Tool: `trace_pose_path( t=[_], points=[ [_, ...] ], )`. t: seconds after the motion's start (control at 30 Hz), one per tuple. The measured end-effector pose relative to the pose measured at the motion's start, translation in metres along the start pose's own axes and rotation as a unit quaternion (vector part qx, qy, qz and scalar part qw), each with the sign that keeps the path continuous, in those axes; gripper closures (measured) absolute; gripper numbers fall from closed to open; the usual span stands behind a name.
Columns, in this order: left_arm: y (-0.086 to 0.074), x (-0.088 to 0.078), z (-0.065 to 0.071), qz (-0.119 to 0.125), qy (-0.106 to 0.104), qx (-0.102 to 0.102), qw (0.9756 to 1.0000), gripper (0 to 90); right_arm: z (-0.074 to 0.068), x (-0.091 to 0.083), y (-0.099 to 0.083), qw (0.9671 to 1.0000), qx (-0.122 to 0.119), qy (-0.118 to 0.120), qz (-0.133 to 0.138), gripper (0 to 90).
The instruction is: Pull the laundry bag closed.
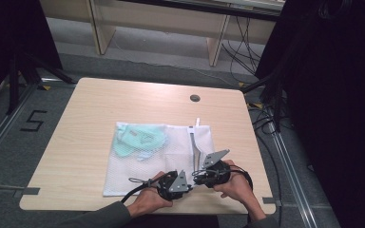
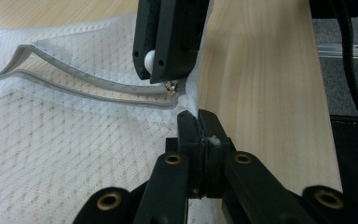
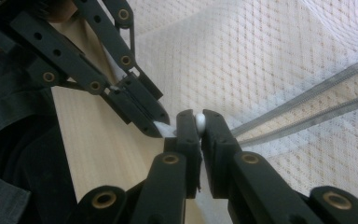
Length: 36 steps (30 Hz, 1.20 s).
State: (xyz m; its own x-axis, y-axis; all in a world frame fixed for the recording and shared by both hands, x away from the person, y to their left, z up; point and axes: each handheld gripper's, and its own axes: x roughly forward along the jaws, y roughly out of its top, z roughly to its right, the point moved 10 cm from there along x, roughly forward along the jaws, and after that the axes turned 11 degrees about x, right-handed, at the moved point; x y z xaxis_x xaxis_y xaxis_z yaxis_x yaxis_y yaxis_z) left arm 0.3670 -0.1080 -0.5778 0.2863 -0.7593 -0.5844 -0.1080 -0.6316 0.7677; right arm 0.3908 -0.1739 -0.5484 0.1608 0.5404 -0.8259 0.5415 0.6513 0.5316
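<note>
A white mesh bag (image 1: 138, 166) lies flat on the wooden table (image 1: 81, 142), with a pale green garment (image 1: 140, 137) inside its far left part. The bag's grey zipper (image 2: 88, 83) gapes open. My left gripper (image 2: 198, 117) is shut on a pinch of mesh at the zipper's end, near the table's front edge. Right beside it, my right gripper (image 3: 199, 116) is shut on the small white zipper pull (image 3: 199, 123). The two grippers' tips nearly touch, the left gripper (image 1: 190, 186) below and left of the right gripper (image 1: 196, 177). A hand holds each one.
A round cable hole (image 1: 195, 98) sits near the table's far edge. Cables (image 1: 266, 123) and black stands crowd the floor at the right, and a wooden shelf frame (image 1: 214, 42) stands behind. Bare tabletop (image 2: 261, 93) runs alongside the bag's right edge.
</note>
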Motion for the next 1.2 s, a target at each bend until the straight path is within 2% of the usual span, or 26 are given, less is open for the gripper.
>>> trace_pose_path(
  t=[0.03,0.2,0.23,0.33,0.4,0.47,0.57,0.63,0.7,0.73,0.83,0.87,0.9,1.07,1.17,1.2],
  points=[
    [-0.001,0.000,0.000,-0.005,-0.001,0.005,1.0000,88.9,0.000,0.001,0.000,1.0000,0.004,0.002,-0.002,86.7],
    [-0.002,0.000,0.000,-0.009,-0.004,0.005,0.9999,88.9,0.003,0.004,-0.002,0.9999,0.004,0.005,-0.010,86.7],
    [-0.003,-0.001,-0.001,-0.014,-0.004,0.011,0.9998,88.9,0.002,0.004,-0.002,0.9999,0.005,0.009,-0.012,86.6],
    [-0.003,0.000,0.001,-0.010,-0.014,-0.006,0.9998,88.9,0.003,0.006,-0.003,0.9998,0.005,0.006,-0.015,86.7],
    [-0.004,-0.001,0.002,-0.012,-0.021,-0.010,0.9997,88.9,0.004,0.007,-0.003,0.9999,0.005,0.006,-0.015,86.7],
    [-0.003,0.000,0.002,-0.010,-0.018,-0.015,0.9997,88.9,0.004,0.009,-0.003,0.9997,0.006,0.008,-0.020,86.7],
    [-0.004,-0.001,0.001,-0.014,-0.021,-0.012,0.9996,88.9,0.004,0.010,-0.003,0.9997,0.007,0.010,-0.021,86.7],
    [-0.003,0.000,0.002,-0.008,-0.022,-0.023,0.9995,88.9,0.004,0.010,-0.003,0.9996,0.013,0.011,-0.021,86.7],
    [-0.004,-0.001,0.001,-0.012,-0.022,-0.018,0.9995,88.9,0.005,0.011,-0.003,0.9996,0.015,0.011,-0.019,86.7],
    [-0.004,-0.001,0.002,-0.009,-0.022,-0.023,0.9995,89.0,0.004,0.011,-0.003,0.9996,0.015,0.016,-0.020,86.7],
    [-0.006,-0.002,0.000,-0.018,-0.023,-0.010,0.9995,89.0,0.005,0.012,-0.002,0.9997,0.011,0.010,-0.021,86.7],
    [-0.004,-0.001,0.002,-0.010,-0.024,-0.020,0.9995,89.0,0.004,0.012,-0.003,0.9996,0.013,0.012,-0.022,86.7],
    [-0.005,-0.001,0.001,-0.013,-0.024,-0.012,0.9996,89.0,0.004,0.012,-0.003,0.9996,0.014,0.012,-0.022,86.7],
    [-0.005,0.000,0.002,-0.010,-0.021,-0.012,0.9996,89.0,0.005,0.011,-0.004,0.9994,0.019,0.012,-0.027,86.7],
    [-0.006,-0.001,0.001,-0.019,-0.020,0.002,0.9996,89.0,0.006,0.010,-0.005,0.9993,0.022,0.011,-0.027,86.7],
    [-0.005,-0.001,0.002,-0.017,-0.020,-0.002,0.9997,89.0,0.006,0.010,-0.005,0.9993,0.023,0.009,-0.027,86.7]
  ],
)
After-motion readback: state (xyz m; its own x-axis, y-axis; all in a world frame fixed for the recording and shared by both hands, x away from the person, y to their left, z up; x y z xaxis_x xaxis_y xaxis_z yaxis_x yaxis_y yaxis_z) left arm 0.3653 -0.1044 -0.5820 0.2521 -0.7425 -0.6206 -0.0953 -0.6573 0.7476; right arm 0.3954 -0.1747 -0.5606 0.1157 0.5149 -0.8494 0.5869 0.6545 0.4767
